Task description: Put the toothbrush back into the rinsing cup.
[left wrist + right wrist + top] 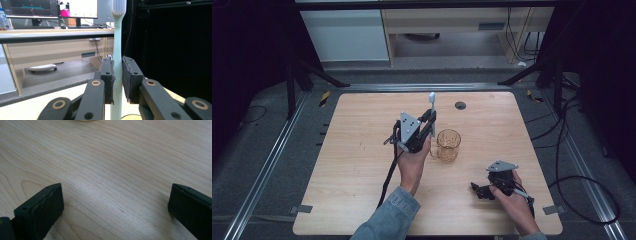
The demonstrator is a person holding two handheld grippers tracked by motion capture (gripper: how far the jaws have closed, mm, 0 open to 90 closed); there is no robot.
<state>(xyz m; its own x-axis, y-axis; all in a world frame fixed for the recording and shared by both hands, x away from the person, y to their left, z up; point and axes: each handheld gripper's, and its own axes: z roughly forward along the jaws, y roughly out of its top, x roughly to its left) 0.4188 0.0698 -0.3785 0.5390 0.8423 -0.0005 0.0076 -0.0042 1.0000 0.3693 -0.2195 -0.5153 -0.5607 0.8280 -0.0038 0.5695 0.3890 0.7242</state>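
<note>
Left jaws clenched on toothbrush (117, 50), pads pinching the pale handle on both sides, brush upright, bristle head at top, handle bottom dropping below the pads. Right jaws spread wide, nothing between them, just bare wood grain of table (112, 170) in right gripper view.

Left gripper (428, 120) raised above table middle, held by left hand (413, 162), forearm in denim sleeve (389, 217) coming up from bottom edge, angled slightly right. Grey three-cornered plate (409, 125) facing up and toward camera, cable trailing down along the forearm. Toothbrush tip (431, 96) sticking up past the jaws toward far table edge.

Amber glass mug (448, 145) upright on table, just right of left hand, handle side toward the hand; touching or not, cannot tell. Toothbrush above and left of mug, not in it.

Right gripper (479, 190) low near front right of table, held by right hand (512, 197), jaws pointing left, wrist entering from bottom right corner. Resting on wood or just above, cannot tell. Well apart from mug.

Round dark grommet (460, 105) near far table edge. Left gripper view past the jaws: desk (55, 32) with monitors, dark curtain on right
</note>
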